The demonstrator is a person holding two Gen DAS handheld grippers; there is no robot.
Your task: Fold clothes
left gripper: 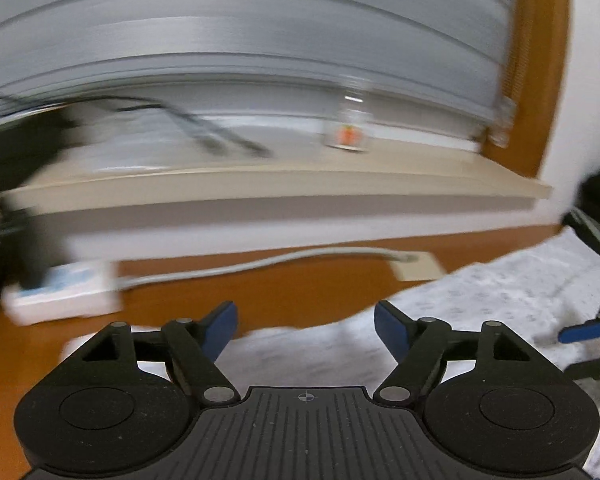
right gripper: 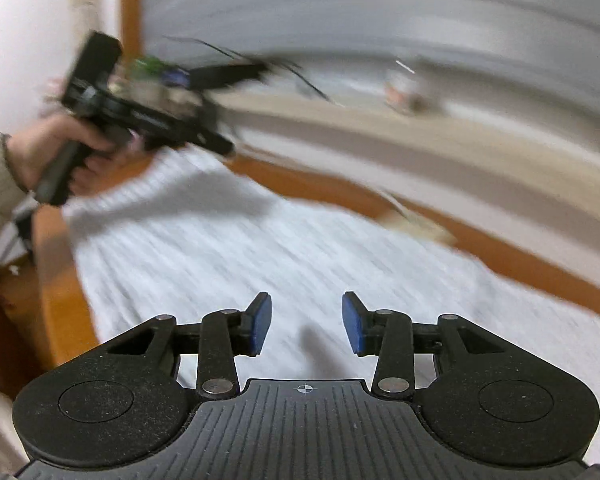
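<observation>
A white garment (right gripper: 284, 248) with a fine pattern lies spread on the orange-brown table (right gripper: 56, 280). In the left wrist view its edge (left gripper: 500, 292) lies below and to the right of my left gripper (left gripper: 306, 330), which is open with nothing between its blue pads. My right gripper (right gripper: 306, 322) hovers over the cloth, open, its blue pads apart and empty. The right wrist view also shows the left gripper's body (right gripper: 140, 108) held in a hand (right gripper: 56, 148) at the upper left. Both views are blurred.
A pale shelf (left gripper: 284, 184) runs along the wall behind the table with a small jar (left gripper: 346, 128) and dark cables on it. A white power strip (left gripper: 64, 292) and its cable lie on the table at the left. A beige card (left gripper: 416, 266) lies near the cloth.
</observation>
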